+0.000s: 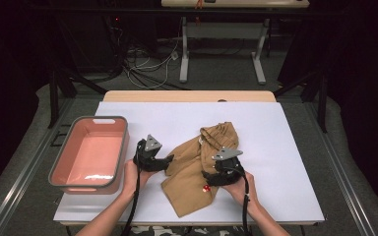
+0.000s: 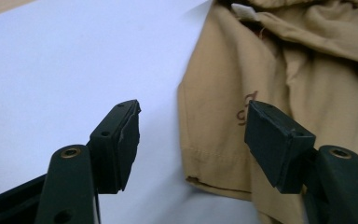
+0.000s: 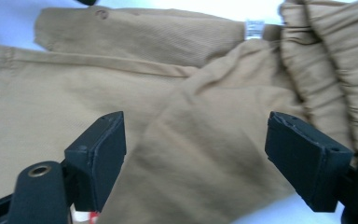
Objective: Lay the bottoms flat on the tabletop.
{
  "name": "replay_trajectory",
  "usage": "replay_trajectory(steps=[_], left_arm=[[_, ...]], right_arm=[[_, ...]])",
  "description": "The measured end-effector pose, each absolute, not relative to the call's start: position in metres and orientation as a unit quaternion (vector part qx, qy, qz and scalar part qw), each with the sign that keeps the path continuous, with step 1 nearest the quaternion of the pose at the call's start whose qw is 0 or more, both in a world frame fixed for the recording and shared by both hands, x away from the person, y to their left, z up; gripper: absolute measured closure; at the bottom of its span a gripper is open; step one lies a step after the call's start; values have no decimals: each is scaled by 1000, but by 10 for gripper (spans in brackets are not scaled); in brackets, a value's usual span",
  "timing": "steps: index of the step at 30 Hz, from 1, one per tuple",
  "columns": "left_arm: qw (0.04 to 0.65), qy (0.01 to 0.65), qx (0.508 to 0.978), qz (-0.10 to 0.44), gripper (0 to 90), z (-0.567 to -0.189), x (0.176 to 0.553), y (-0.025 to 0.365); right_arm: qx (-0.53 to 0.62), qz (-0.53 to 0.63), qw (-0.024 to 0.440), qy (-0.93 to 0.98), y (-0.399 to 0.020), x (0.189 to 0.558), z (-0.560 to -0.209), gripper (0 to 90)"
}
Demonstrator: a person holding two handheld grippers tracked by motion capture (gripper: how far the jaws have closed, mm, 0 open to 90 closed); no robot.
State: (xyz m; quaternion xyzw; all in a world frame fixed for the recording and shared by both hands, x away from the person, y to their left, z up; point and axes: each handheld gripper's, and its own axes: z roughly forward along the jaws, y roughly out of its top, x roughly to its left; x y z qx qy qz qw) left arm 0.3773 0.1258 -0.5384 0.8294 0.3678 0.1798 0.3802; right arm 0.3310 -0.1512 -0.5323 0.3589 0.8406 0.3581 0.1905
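Note:
A crumpled tan garment (image 1: 202,162) lies on the white tabletop (image 1: 280,147), its gathered waistband toward the far side. My left gripper (image 1: 169,160) sits at the garment's left edge. In the left gripper view its jaws (image 2: 193,140) stand open, with the hem (image 2: 214,177) lying between them and untouched. My right gripper (image 1: 207,176) hovers low over the garment's near right part. In the right gripper view its jaws (image 3: 196,154) are wide open above folded fabric (image 3: 205,140), gripping nothing. A white label (image 3: 255,25) shows near the waistband.
A pink basin with a grey rim (image 1: 78,120) stands at the table's left edge, beside my left hand. A small red-and-white thing (image 1: 206,188) lies on the garment near my right gripper. Beyond the table are a second table's legs (image 1: 184,54) and floor cables.

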Motion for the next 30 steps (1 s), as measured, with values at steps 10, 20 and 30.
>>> replay_trajectory(steps=[10,20,30], left_arm=[[360,366,841,170,481,-554,384,121],[364,332,854,167,715,-564,381,113],[369,326,854,170,878,-563,379,118]], right_arm=[[342,339,212,850,-146,328,-540,666],[349,320,220,853,-159,332,-544,880],[363,311,227,848,-175,329,-541,890]])
